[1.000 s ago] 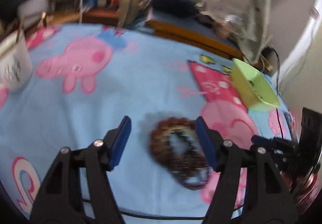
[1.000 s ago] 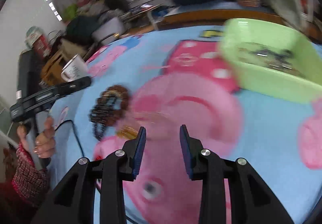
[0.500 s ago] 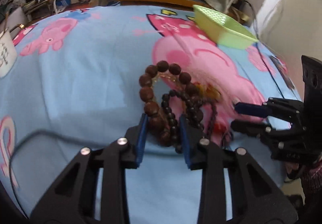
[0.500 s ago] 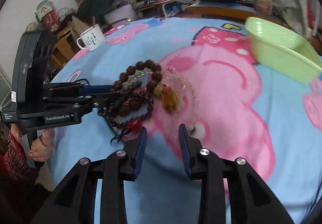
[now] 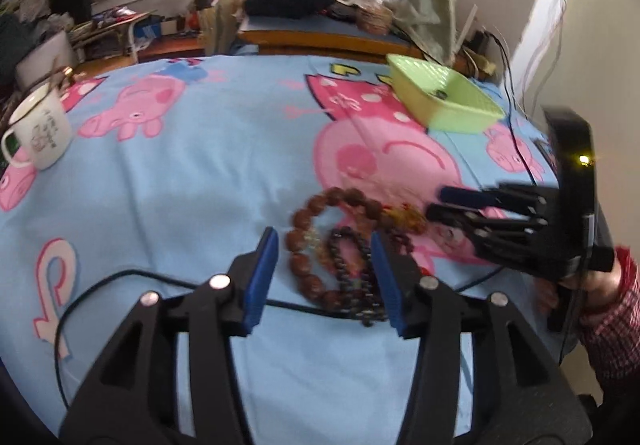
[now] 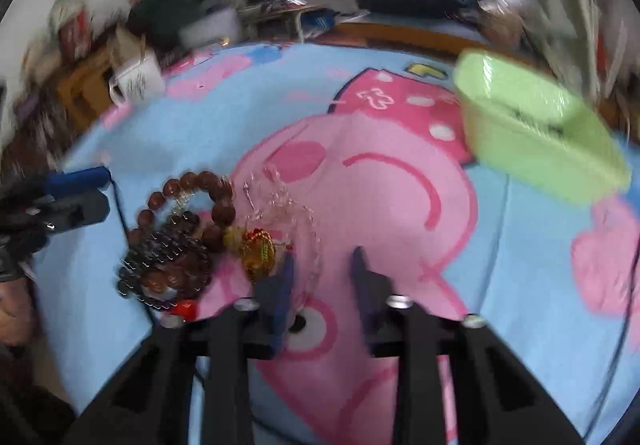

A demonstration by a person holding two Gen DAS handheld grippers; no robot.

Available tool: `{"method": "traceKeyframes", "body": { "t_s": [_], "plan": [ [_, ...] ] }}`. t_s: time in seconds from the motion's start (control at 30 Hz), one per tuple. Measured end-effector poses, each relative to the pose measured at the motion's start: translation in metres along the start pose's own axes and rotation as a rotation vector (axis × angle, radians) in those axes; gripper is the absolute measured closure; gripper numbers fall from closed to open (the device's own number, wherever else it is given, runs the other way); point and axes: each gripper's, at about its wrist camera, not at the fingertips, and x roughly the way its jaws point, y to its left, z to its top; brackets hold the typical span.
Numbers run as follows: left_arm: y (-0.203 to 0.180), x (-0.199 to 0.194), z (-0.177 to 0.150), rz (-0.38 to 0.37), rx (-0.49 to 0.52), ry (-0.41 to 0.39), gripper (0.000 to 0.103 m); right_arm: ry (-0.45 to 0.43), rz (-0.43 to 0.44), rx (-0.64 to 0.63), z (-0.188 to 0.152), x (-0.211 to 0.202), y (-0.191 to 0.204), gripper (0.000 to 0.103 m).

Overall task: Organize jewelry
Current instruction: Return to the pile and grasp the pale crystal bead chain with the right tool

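Left gripper (image 5: 323,241), nearest the lens: jaws apart and had just been opening. They straddled the pile without pressing on it. Between the pads lay the brown bead bracelet (image 5: 297,221) and, inside its loop, the dark bead bracelet (image 5: 335,245). Both rested flat on the cloth (image 5: 200,185). A black cable (image 5: 100,281) crossed under the fingers.

Right gripper (image 6: 323,255), just beside the same pile on its far-right side: jaws drawn narrow, but a gap showed between the blurred fingers. I could make out nothing pinched. The clear bead strand (image 6: 280,197) trailed down toward that gap. A gold charm (image 6: 258,251) sat just left of its left finger, and a red bead (image 6: 184,309) lay at the near edge of the tangle. The hand (image 5: 600,285) holding this gripper wore a red-checked sleeve.

Step in hand, as I judged it: picking one piece out of the tangled heap. Nothing was lifted yet. The next move called for a grip on a single strand only, then a slow lift so the looped bracelets did not drag along, and then a carry to the basket.

Farther off: the green basket (image 5: 460,123) sat well apart from the pile, near the far right edge of the cloth, with something small and dark inside it. A white mug (image 5: 44,133) stood at the far left.

Writing: the mug carried dark print, too small to read. The cloth showed pink cartoon pigs and a yellow letter-like shape near its far edge. No brand was legible on either gripper.
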Motion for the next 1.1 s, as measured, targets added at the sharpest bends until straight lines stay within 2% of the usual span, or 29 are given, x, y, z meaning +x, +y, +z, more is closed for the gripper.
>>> {"method": "traceKeyframes", "body": {
  "t_s": [0.1,0.23,0.4,0.5,0.57,0.67,0.7,0.77,0.8,0.83,0.87,0.9,0.93,0.97,1.1],
  "plan": [
    [-0.015,0.005,0.0,0.0,0.047,0.005,0.055,0.008,0.003,0.026,-0.005,-0.002,-0.016,0.103],
    [-0.043,0.021,0.007,-0.006,0.132,0.021,0.047,-0.033,-0.093,0.133,-0.032,-0.026,-0.063,0.103],
    [-0.098,0.05,0.022,-0.044,0.283,0.036,0.04,-0.086,-0.11,0.308,-0.073,-0.063,-0.114,0.103],
    [-0.139,0.074,0.026,-0.051,0.403,0.052,0.038,-0.094,-0.119,0.353,-0.084,-0.07,-0.126,0.103],
    [-0.16,0.095,0.03,-0.028,0.467,0.073,0.035,-0.102,-0.096,0.382,-0.089,-0.073,-0.131,0.103],
    [-0.169,0.12,0.037,0.038,0.494,0.092,0.033,-0.111,-0.065,0.418,-0.09,-0.075,-0.133,0.103],
    [-0.17,0.125,0.04,0.046,0.502,0.072,0.025,-0.114,-0.055,0.423,-0.091,-0.076,-0.134,0.103],
    [-0.168,0.129,0.043,0.038,0.51,0.07,0.023,-0.11,-0.028,0.419,-0.09,-0.08,-0.133,0.103],
    [-0.165,0.129,0.044,0.014,0.497,0.082,0.032,-0.117,-0.016,0.403,-0.089,-0.083,-0.13,0.103],
    [-0.163,0.128,0.045,-0.047,0.476,0.108,0.052,-0.126,-0.009,0.379,-0.087,-0.086,-0.127,0.103],
    [-0.162,0.127,0.045,-0.095,0.457,0.129,0.06,-0.127,-0.008,0.356,-0.084,-0.087,-0.124,0.103],
    [-0.161,0.124,0.044,-0.096,0.457,0.128,0.073,-0.116,-0.013,0.318,-0.082,-0.088,-0.119,0.099],
    [-0.162,0.122,0.041,-0.084,0.467,0.122,0.085,-0.097,-0.024,0.293,-0.08,-0.085,-0.116,0.09],
    [-0.164,0.122,0.04,-0.08,0.477,0.117,0.088,-0.08,-0.035,0.277,-0.079,-0.081,-0.113,0.076],
    [-0.166,0.122,0.038,-0.085,0.47,0.108,0.094,-0.036,-0.115,0.149,-0.071,-0.063,-0.098,0.075]
  ]
}}
